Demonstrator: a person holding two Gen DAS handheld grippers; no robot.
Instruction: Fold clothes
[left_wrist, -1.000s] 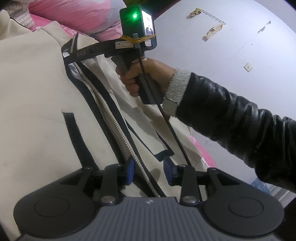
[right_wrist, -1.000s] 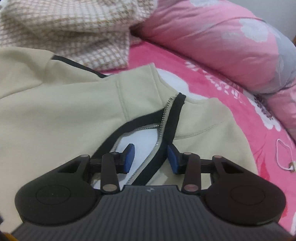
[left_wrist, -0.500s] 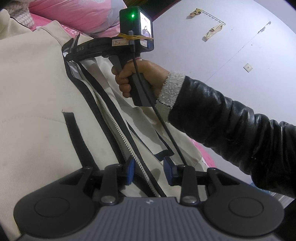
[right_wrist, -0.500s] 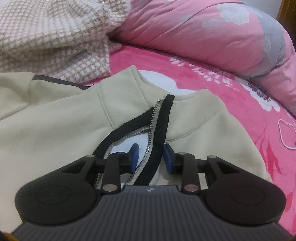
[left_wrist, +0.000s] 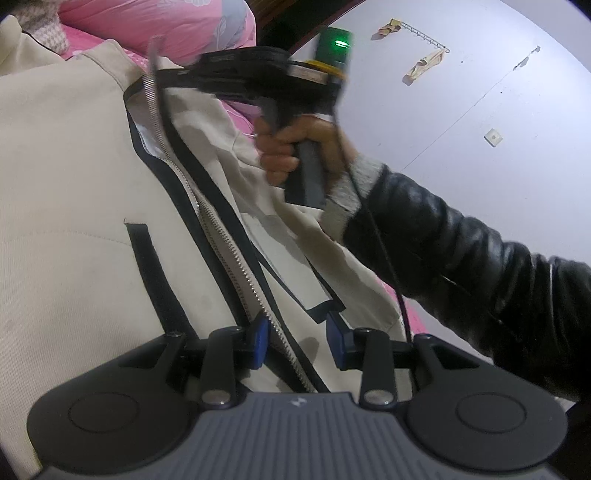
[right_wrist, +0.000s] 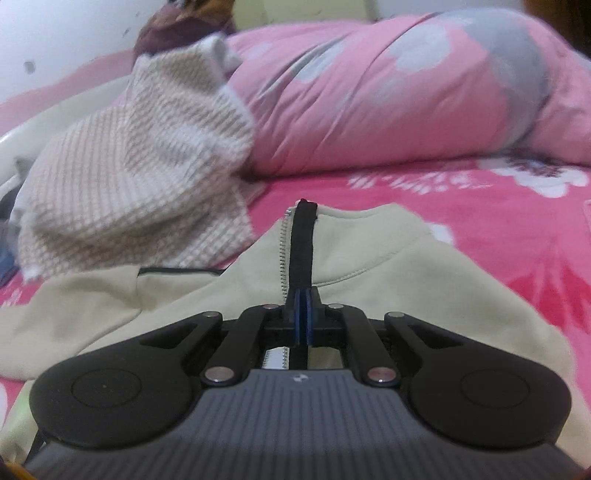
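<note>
Right claw (right_wrist: 303, 317) newly clamped, zipper (right_wrist: 302, 247) upright

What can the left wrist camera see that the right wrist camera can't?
Only the left wrist view shows the person's hand holding the right tool's handle, the black sleeve, the wall and the jacket's pocket trim. Only the right wrist view shows the checked knit cloth and the right tool shut on the black zipper edge. Both show the cream jacket, its zipper and the pink quilt.

No text, label or number can be read anywhere.
</note>
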